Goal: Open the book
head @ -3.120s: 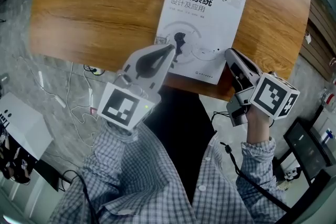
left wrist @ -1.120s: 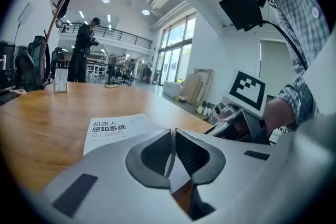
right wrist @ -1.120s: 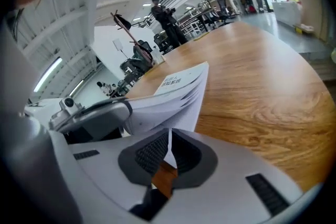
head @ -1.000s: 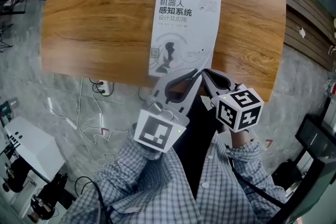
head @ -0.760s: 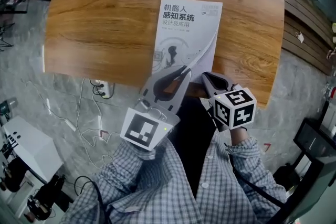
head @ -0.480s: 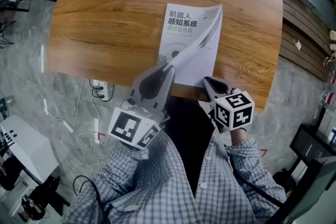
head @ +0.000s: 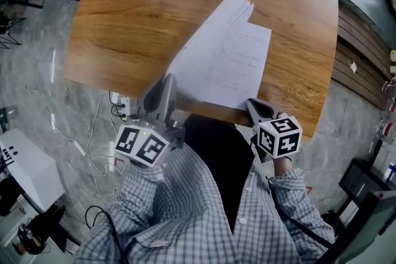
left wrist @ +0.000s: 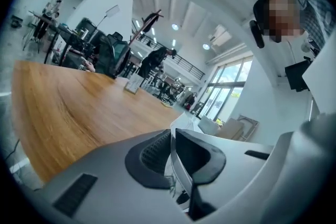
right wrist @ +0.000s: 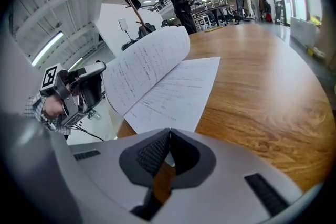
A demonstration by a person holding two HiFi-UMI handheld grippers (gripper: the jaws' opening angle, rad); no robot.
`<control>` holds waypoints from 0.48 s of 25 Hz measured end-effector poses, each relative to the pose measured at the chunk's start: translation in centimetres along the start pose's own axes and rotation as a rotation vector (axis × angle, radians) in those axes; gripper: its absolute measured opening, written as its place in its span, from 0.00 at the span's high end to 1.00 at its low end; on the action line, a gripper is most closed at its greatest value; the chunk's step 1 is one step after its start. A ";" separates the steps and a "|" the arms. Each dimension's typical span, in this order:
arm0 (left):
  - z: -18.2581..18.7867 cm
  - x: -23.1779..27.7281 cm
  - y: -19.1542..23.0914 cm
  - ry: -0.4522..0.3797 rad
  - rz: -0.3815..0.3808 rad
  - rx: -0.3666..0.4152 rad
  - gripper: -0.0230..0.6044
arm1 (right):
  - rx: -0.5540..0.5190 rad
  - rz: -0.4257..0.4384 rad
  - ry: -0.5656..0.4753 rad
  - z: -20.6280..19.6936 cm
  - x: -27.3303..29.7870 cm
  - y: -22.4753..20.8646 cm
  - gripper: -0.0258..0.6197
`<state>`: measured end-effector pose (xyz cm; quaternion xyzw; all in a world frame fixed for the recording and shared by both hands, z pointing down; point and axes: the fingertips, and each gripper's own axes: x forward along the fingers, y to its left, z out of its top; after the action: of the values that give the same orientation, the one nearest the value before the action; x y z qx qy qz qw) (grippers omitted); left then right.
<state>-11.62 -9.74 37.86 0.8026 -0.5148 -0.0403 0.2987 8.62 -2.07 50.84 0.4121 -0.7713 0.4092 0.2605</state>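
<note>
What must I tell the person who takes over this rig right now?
Left gripper: shut on the lifted pages, which it holds up toward the left.
Right gripper: shut, empty, at the near right corner of the book.
The book lies on the wooden table, by its near edge.
Done: book partly open, inner page showing.
Left: lay the lifted pages flat, release.

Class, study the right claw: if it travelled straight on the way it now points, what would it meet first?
Most likely the near edge of the flat open page of the book, right ahead of the shut right claw. Depth is unclear: it might touch the table just before the paper.
</note>
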 end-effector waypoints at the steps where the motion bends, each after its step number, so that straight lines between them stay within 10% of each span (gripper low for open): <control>1: 0.1 -0.2 0.8 -0.007 0.018 0.002 0.91 | 0.002 0.000 -0.002 0.0 0.0 0.1 0.93; 12: -0.5 -2.5 8.0 -0.020 0.189 -0.072 0.91 | 0.012 -0.014 -0.006 0.0 0.0 0.0 0.93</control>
<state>-19.02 -9.75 41.86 0.7388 -0.5893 -0.0387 0.3247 8.59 -2.08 50.83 0.4201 -0.7666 0.4111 0.2586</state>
